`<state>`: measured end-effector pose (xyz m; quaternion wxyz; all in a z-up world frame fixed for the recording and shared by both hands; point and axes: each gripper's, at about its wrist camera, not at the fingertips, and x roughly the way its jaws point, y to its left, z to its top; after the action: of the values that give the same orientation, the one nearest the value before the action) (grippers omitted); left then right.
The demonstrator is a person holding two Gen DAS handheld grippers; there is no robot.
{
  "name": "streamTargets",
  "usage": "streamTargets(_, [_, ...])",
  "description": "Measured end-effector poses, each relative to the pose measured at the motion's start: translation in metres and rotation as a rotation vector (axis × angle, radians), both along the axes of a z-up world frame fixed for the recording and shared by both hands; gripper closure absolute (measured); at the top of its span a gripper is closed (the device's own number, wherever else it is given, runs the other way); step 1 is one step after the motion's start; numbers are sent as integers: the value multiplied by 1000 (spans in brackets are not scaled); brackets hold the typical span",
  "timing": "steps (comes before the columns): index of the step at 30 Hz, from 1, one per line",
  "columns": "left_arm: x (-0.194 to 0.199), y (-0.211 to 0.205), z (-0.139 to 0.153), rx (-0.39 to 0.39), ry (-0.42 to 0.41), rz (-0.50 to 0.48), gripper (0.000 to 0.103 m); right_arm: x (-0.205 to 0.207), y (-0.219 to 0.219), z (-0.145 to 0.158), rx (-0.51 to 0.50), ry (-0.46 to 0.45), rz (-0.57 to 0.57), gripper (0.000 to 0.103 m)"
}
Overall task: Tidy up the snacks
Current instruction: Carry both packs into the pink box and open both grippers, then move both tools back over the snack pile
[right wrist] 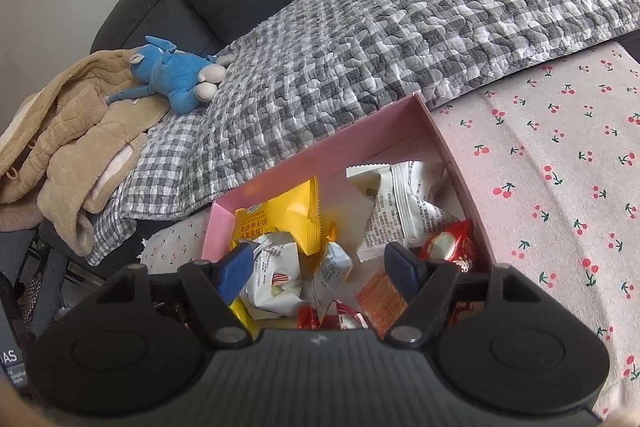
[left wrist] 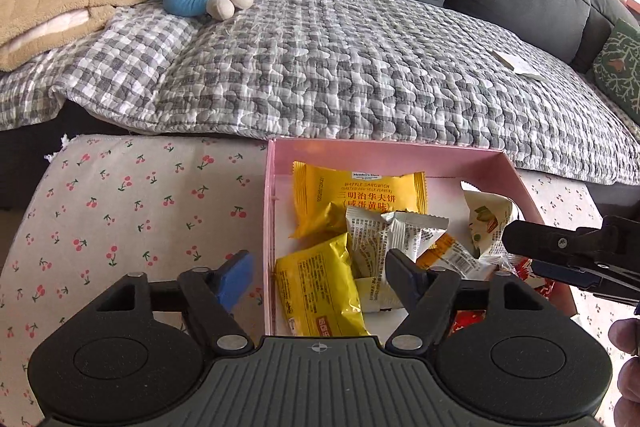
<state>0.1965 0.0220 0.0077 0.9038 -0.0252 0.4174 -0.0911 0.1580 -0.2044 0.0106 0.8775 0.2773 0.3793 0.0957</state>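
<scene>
Both tools, left tool [left wrist: 320, 273] and right tool [right wrist: 322, 265], wide apart and empty-handed above the snack-filled pink box [left wrist: 400, 153].

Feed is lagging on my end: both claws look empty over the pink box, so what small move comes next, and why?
Probably lift both claws clear. The left claw and right claw stand open with nothing pinched, and the snack packets, such as the yellow waffle packet, already lie inside the pink box.

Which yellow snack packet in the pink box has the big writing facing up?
The far one, the waffle sandwich packet, lies by the back wall of the pink box with its printed name showing. The nearer yellow packet shows only small print and a label.
</scene>
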Motion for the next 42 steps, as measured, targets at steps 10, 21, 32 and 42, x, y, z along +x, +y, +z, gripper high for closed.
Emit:
streamTargets(10, [-21, 4, 11, -1, -25, -34, 19, -24, -8, 13, -36, -14, -13, 17])
streamTargets(21, [-69, 17, 23, 3, -67, -66, 13, -71, 2, 27, -219, -67, 42, 5])
streamTargets(32, [-119, 29, 18, 20, -100, -91, 8, -107, 18, 24, -305, -91, 85, 0])
streamTargets(42, [-147, 41, -2, 9, -143, -139, 5, -135, 25, 8, -389, -148, 130, 0])
